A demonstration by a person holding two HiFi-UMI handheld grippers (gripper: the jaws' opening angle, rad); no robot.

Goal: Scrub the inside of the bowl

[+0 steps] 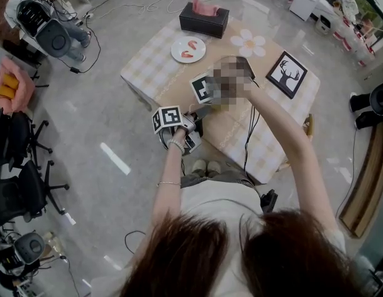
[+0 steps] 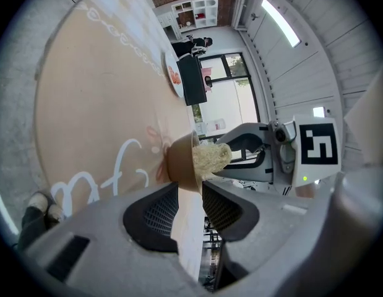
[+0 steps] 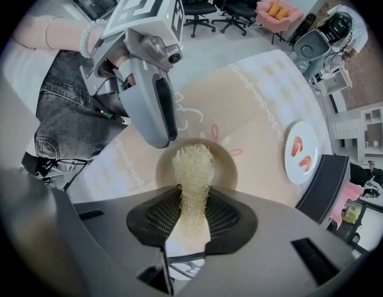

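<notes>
A person is standing over a cloth-covered table (image 1: 154, 67), working a hand-held gripper in each hand. A white plate (image 3: 301, 150) is sitting well apart from the work. At the table's near edge, the left gripper (image 2: 186, 197) is pinching the rim of a small brown bowl (image 2: 177, 163), its jaws closed on the wall, one inside and one outside. The right gripper (image 3: 192, 212) is clamping its jaws tight on one end of a pale fibrous scrubber (image 3: 192, 166), whose free end is pushing down into the bowl's hollow.

The bowl is looking rigid, smooth and light, likely to skate on the cloth unless the rim hold is kept firm. The scrubber is looking soft and springy, likely to bend under pressure, so a grip close to its working end should be steering it better.
</notes>
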